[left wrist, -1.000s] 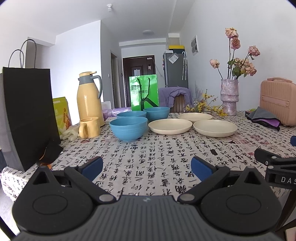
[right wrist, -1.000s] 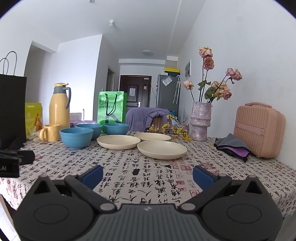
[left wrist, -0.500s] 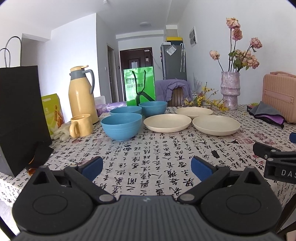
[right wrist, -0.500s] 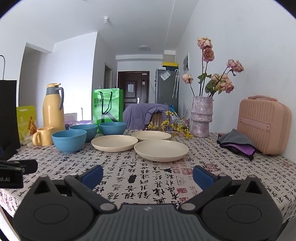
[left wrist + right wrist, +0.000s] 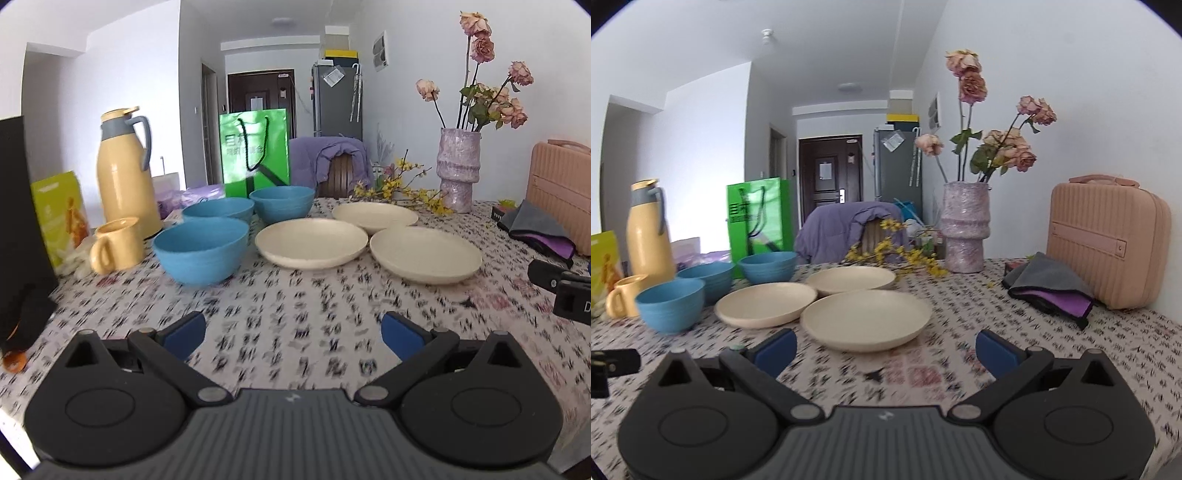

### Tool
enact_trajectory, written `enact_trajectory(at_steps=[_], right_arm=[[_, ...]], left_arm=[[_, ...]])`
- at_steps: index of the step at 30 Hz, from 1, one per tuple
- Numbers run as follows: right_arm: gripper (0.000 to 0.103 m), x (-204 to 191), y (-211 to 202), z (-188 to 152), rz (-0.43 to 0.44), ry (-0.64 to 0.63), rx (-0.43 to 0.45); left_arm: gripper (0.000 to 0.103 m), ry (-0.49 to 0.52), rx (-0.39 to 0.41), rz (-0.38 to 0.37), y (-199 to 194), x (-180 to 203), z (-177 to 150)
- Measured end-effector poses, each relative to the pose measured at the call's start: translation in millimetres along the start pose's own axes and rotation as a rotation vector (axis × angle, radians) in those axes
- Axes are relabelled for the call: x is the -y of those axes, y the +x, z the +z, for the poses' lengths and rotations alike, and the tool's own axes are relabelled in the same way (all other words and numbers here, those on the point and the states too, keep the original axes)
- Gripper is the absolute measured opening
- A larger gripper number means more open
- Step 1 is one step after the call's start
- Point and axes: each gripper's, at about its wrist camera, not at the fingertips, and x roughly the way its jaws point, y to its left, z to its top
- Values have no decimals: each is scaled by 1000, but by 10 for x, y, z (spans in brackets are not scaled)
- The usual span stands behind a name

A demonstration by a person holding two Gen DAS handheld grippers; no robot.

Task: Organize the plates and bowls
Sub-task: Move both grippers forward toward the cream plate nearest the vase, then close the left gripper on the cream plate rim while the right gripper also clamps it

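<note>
Three blue bowls stand on the patterned tablecloth: the nearest bowl (image 5: 200, 249) (image 5: 670, 304), one behind it (image 5: 218, 210) (image 5: 706, 277) and a far one (image 5: 282, 199) (image 5: 767, 266). Three cream plates lie to their right: a left plate (image 5: 311, 242) (image 5: 766, 305), a near right plate (image 5: 425, 253) (image 5: 866, 318) and a far plate (image 5: 375, 214) (image 5: 850, 279). My left gripper (image 5: 293, 330) is open and empty, short of the nearest bowl. My right gripper (image 5: 885, 349) is open and empty, just in front of the near right plate.
A yellow mug (image 5: 118, 244) and yellow thermos (image 5: 125, 173) stand left of the bowls, with a black bag (image 5: 22, 221) at the far left. A green bag (image 5: 255, 151), a flower vase (image 5: 964, 225), a pink case (image 5: 1106, 240) and a folded cloth (image 5: 1049, 288) line the back and right.
Both grippers have moved forward over the table towards the dishes, which now look larger and closer. Both stay open.
</note>
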Motion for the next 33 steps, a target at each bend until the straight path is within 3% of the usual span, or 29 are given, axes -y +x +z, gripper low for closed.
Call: enact_trajectory(at_steps=[3, 10, 14, 18, 23, 26, 29, 33], right_arm=[[103, 102, 195, 88, -6, 4, -6], [103, 385, 726, 324, 43, 20, -47], [103, 584, 1198, 447, 94, 63, -145], [102, 831, 1742, 465, 155, 153, -261], [89, 953, 2320, 464, 166, 166, -344], [80, 962, 2593, 459, 178, 167, -378], [64, 951, 2761, 429, 188, 163, -397], [43, 944, 2918, 373, 181, 180, -420]], left_arm=[[103, 2, -2, -14, 190, 88, 134], [103, -80, -83, -126, 816, 226, 507], [102, -98, -108, -146, 1203, 345, 691], [93, -159, -157, -214, 1610, 433, 845], [79, -215, -260, -252, 2127, 546, 927], [72, -227, -315, -236, 2349, 610, 931], [68, -261, -354, -241, 2475, 623, 900], [52, -283, -384, -241, 2592, 644, 887]])
